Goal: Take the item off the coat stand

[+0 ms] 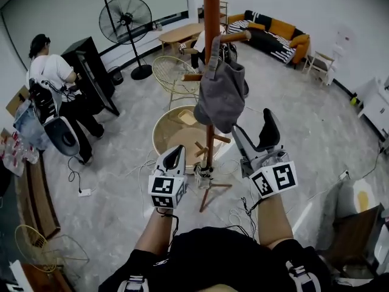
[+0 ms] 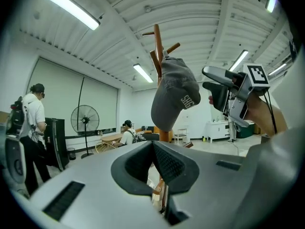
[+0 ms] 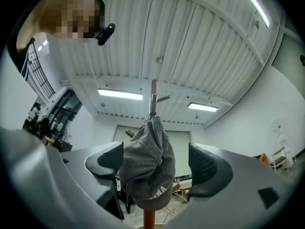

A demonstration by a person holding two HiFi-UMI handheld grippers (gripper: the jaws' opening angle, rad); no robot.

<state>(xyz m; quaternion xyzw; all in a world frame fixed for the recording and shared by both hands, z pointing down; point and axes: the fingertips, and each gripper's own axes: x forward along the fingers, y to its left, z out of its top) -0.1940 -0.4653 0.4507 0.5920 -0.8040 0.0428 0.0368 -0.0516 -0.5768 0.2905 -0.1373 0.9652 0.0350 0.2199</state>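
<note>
A grey cap [image 1: 222, 93] hangs from a peg on the wooden coat stand [image 1: 211, 17] straight ahead. In the head view my right gripper [image 1: 255, 132] is raised just right of and below the cap, jaws wide apart. The right gripper view looks up at the cap [image 3: 147, 168] framed between its two pads, which do not press on it; the cap overlaps the left pad [image 3: 107, 159]. My left gripper [image 1: 177, 154] is lower, left of the pole, with nothing in it. In the left gripper view its jaws [image 2: 153, 159] meet, and the cap [image 2: 174, 97] and right gripper [image 2: 226, 94] are beyond.
The stand's feet [image 1: 209, 187] rest beside a round wicker basket [image 1: 164, 132], with cables on the floor. A person [image 1: 51, 78] stands at the left by a black case. A standing fan [image 1: 126, 20], wire chair [image 1: 170, 72] and sofa [image 1: 273, 32] lie beyond.
</note>
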